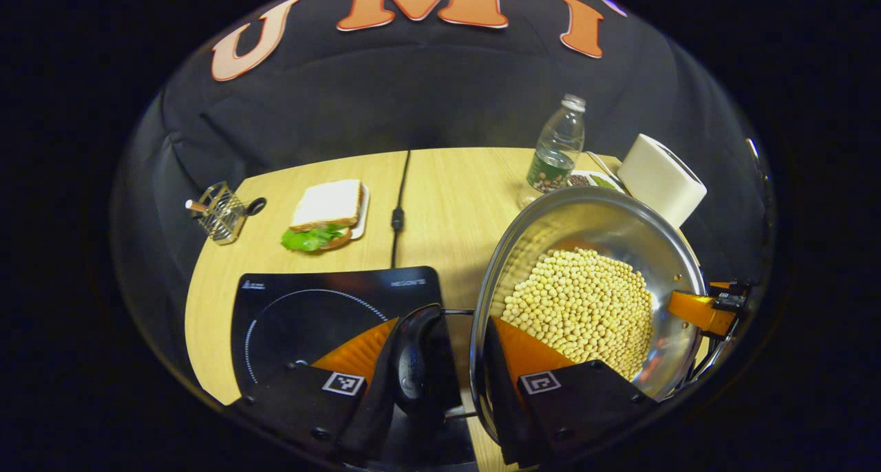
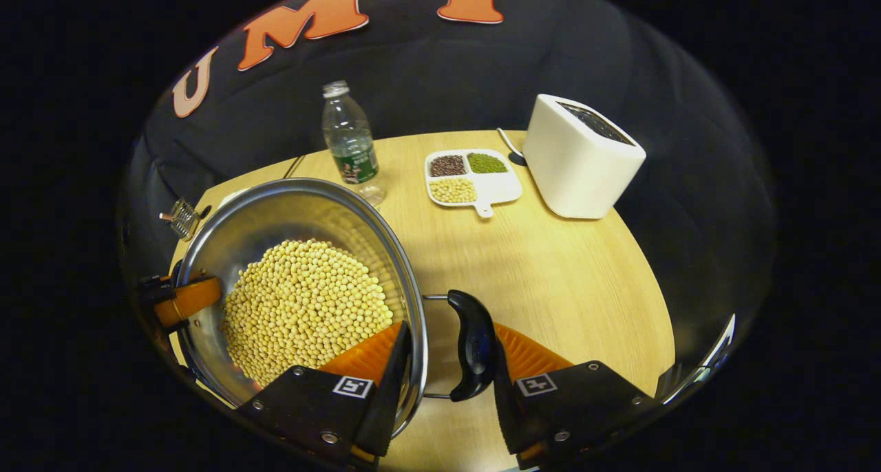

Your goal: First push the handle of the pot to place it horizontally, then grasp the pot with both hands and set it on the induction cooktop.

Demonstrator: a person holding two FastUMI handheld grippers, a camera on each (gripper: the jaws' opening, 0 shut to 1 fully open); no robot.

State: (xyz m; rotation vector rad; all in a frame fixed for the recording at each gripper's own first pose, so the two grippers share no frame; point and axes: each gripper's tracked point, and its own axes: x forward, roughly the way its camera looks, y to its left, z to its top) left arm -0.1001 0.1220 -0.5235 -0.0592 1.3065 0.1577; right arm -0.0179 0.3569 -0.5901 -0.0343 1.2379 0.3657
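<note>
Cooktop (image 1: 323,314) top bare; sandwich (image 1: 325,214) and cord (image 1: 398,210) behind it. Bottle (image 2: 351,145), bean tray (image 2: 471,176), toaster (image 2: 581,159) crowd table's (image 2: 564,279) far edge.

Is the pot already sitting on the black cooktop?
No. In the left gripper view the pot is beside the induction cooktop, to its right, not on its black glass surface.

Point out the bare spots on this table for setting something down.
Free: the wood in front of the toaster and bean tray, right of the pot; the cooktop. Crowded: bottle, tray and toaster at the back.
</note>
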